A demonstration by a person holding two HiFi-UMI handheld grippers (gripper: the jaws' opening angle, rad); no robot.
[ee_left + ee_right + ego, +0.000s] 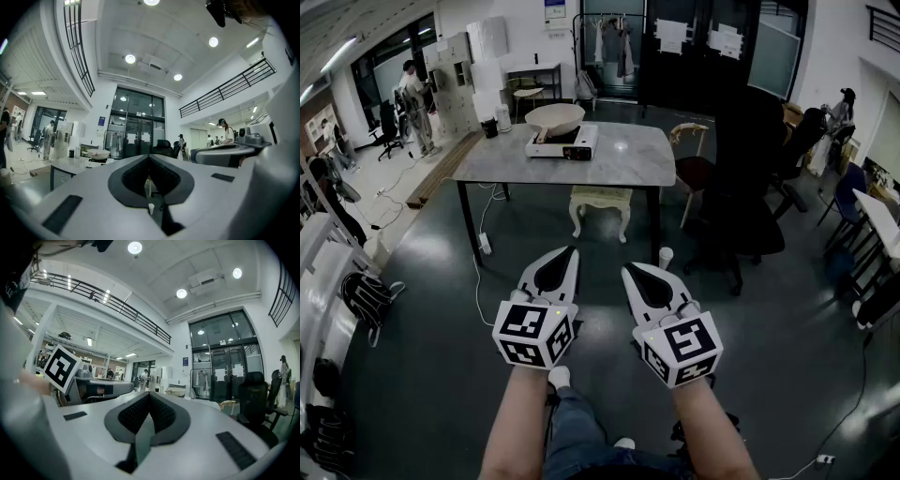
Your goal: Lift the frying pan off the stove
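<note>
There is one frying pan [555,116], one stove [564,143] and one counter [623,161]. There are two claws, the left claw [573,249] and the right claw [625,269]. One cream stool [600,199] and one white cup [666,255] show, and two people, a person at the left [414,92] and a person at the right [842,105].

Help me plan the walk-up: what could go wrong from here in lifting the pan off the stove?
The cup and cable on the floor by the table could trip you. The left claw and right claw are both shut; unless opened in time, they might shove the pan across the stove.
</note>
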